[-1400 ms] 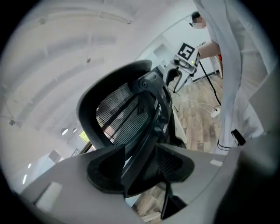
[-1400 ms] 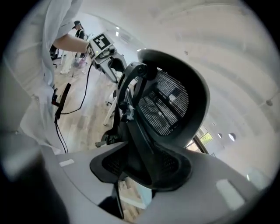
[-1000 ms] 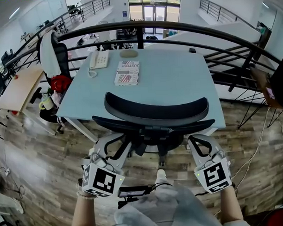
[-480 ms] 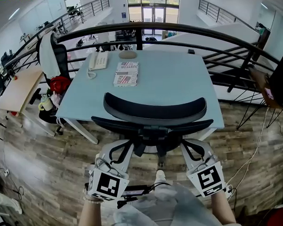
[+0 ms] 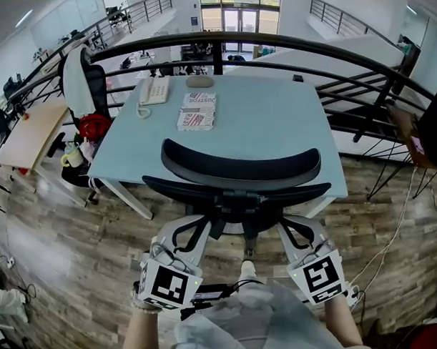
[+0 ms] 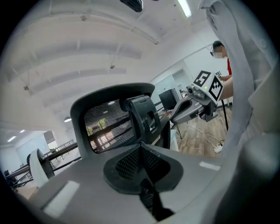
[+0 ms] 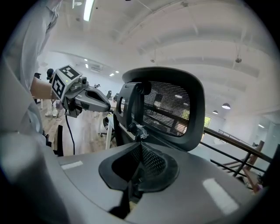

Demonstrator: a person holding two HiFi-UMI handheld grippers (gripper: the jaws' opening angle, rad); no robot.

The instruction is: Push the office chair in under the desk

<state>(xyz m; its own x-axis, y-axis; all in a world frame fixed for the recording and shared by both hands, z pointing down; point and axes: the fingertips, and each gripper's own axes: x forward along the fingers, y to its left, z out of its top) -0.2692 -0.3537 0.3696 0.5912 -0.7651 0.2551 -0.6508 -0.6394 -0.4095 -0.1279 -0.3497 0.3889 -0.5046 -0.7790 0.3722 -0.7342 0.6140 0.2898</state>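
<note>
The jaws of the left hand-held gripper point(image 6: 140, 146) are pressed together, with nothing pinched between them. Its tips are set close against the central back support of the office chair point(image 5: 240, 169). Whether they actually touch it cannot be told. The right hand-held gripper point(image 7: 141, 142) is likewise closed and empty, and is aimed at the same rear frame from the right side, just below the mesh backrest. Both are held low behind the chair, one on each side of its spine.

The chair is placed at the near side of the desk point(image 5: 274, 125), centred. Its curved backrest top is seen overlapping the desk's near edge in the head view. On the far left part of the desk a telephone point(image 5: 152, 91) is laid, with a booklet point(image 5: 197, 111) just to its right. A dark railing point(image 5: 307, 49) is seen beyond the desk.

Compared with a second ago, both hand-held grippers are found drawn slightly inward toward the chair's middle. The chair and the things on the desk are seen in much the same places.
</note>
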